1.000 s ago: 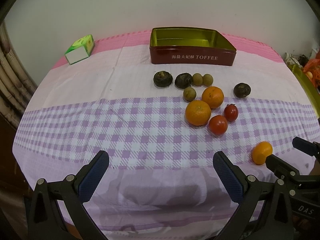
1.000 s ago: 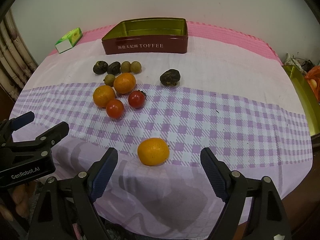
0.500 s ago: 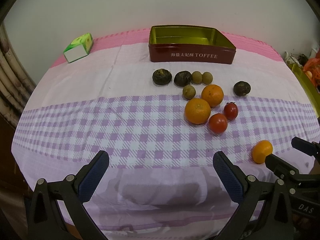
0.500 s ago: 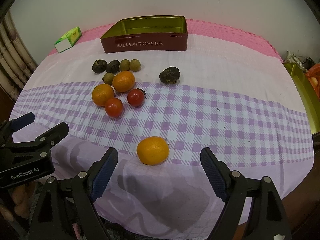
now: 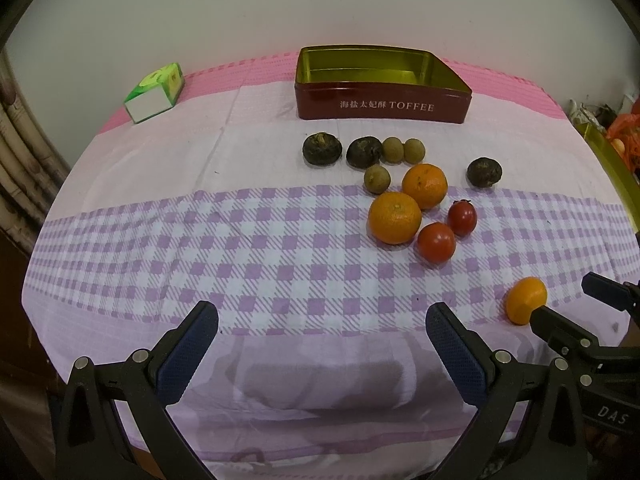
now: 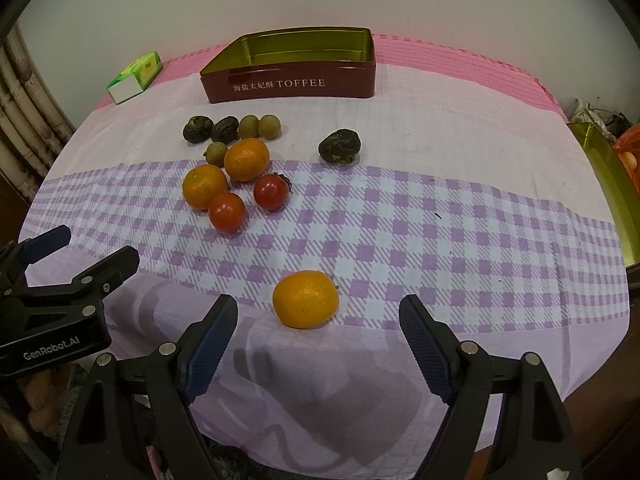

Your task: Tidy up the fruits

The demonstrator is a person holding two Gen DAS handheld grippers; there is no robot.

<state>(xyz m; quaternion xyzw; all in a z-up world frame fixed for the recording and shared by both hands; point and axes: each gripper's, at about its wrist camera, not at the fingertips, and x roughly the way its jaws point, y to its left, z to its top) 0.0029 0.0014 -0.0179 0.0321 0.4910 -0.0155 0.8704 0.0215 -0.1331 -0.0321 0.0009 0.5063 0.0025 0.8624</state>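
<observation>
Left wrist view
Surface: a desk (image 5: 120, 184) under a cloth with pink, white and purple-check bands; a plain pale wall behind.
Far side: an open red toffee tin (image 5: 382, 98) with a gold inside, empty as far as shown; a green and white carton (image 5: 154, 94) far left.
Fruit cluster: three dark wrinkled fruits, three small brown-green ones, two oranges (image 5: 394, 218) touching each other, and two tomatoes (image 5: 436, 242) just right of them, all near the tin's front.
Lone orange (image 5: 525, 300): near right, well apart from the cluster, partly hidden by the other tool's finger.
Left tongs (image 5: 322, 332): spread wide over bare cloth, holding nothing; no fruit between the fingers.

Right wrist view
Surface: the same cloth-covered desk; a gold tin edge (image 6: 612, 184) at the far right.
Around: the toffee tin (image 6: 288, 80) far centre, the carton (image 6: 134, 76) far left, the cluster (image 6: 236, 172) left of centre, one dark fruit (image 6: 340, 146) standing alone to its right.
Lone orange (image 6: 306, 299): near centre, just beyond the finger tips and between their lines, touching neither.
Right tongs (image 6: 318, 328): spread wide, empty.
Left edge: the left tongs' black body seen from the side, fingers apart.
</observation>
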